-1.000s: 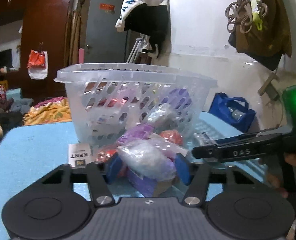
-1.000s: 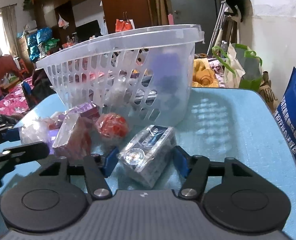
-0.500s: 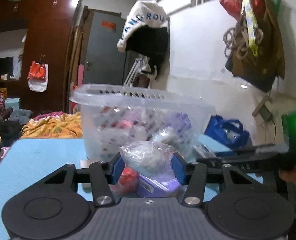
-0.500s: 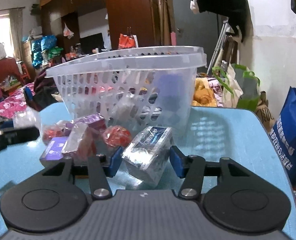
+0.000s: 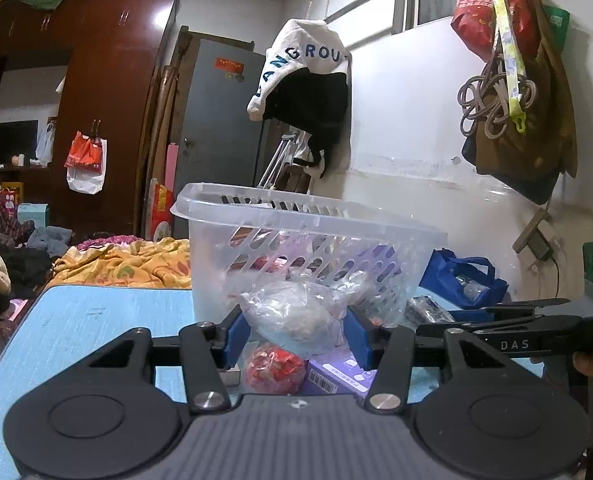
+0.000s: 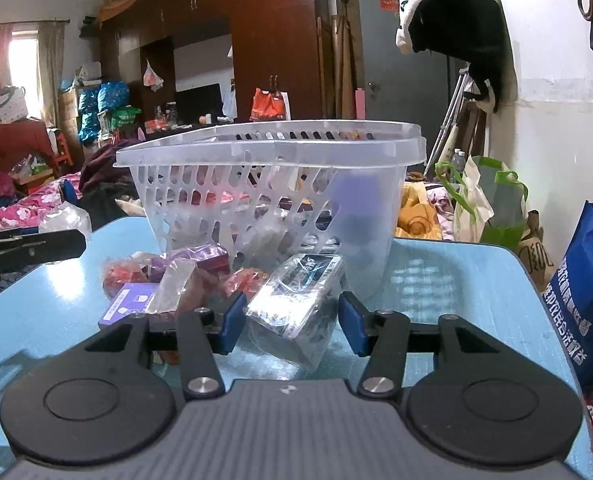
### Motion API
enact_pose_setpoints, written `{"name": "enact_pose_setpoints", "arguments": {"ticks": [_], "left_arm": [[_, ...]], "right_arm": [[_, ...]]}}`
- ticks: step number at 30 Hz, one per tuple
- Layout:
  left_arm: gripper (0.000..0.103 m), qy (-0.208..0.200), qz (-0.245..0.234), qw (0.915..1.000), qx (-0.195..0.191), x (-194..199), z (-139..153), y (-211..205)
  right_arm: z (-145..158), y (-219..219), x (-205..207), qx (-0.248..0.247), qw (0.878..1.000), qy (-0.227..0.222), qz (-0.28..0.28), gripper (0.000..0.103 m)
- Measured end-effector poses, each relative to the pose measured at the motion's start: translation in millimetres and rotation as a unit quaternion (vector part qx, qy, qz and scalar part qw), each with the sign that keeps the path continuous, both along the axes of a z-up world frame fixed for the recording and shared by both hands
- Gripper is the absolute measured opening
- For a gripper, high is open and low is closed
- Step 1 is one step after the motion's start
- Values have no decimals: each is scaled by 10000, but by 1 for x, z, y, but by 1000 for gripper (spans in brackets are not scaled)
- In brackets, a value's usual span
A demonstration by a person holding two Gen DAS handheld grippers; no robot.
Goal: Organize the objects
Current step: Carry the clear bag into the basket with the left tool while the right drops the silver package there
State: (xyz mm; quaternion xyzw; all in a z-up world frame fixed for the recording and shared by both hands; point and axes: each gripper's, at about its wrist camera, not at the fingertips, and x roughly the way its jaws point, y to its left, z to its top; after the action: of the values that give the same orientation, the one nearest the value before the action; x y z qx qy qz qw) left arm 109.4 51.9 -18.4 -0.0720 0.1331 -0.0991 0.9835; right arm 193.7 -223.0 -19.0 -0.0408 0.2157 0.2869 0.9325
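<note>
My left gripper [image 5: 296,330] is shut on a clear plastic bag of white stuff [image 5: 296,314] and holds it above the blue table, just in front of the clear slotted basket [image 5: 308,236]. Below it lie a red packet [image 5: 274,368] and a purple box [image 5: 336,372]. My right gripper [image 6: 292,322] stands around a silver and dark foil packet [image 6: 296,296]; its blue pads sit close to the packet's sides, and contact is unclear. The basket [image 6: 272,184] holds several packets. The left gripper and its bag [image 6: 62,218] show at the left of the right wrist view.
The blue table [image 6: 448,272] carries a pile of packets: a purple box [image 6: 130,306], a clear wrapped item [image 6: 176,284] and red packets [image 6: 120,276]. A blue bag [image 6: 584,292] stands past the table's right edge. The right gripper's arm [image 5: 508,326] crosses the left wrist view.
My left gripper has lifted the clear bag off the pile and risen toward the basket's height. My right gripper has drawn back a little, with its jaws around the foil packet.
</note>
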Motion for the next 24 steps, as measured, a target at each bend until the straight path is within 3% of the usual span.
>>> {"name": "enact_pose_setpoints", "arguments": {"ticks": [24], "left_arm": [[55,-17,57,10000,-40,-4,-2,3]], "right_arm": [[1,1,-4,50,9999,-100,91,54]]}}
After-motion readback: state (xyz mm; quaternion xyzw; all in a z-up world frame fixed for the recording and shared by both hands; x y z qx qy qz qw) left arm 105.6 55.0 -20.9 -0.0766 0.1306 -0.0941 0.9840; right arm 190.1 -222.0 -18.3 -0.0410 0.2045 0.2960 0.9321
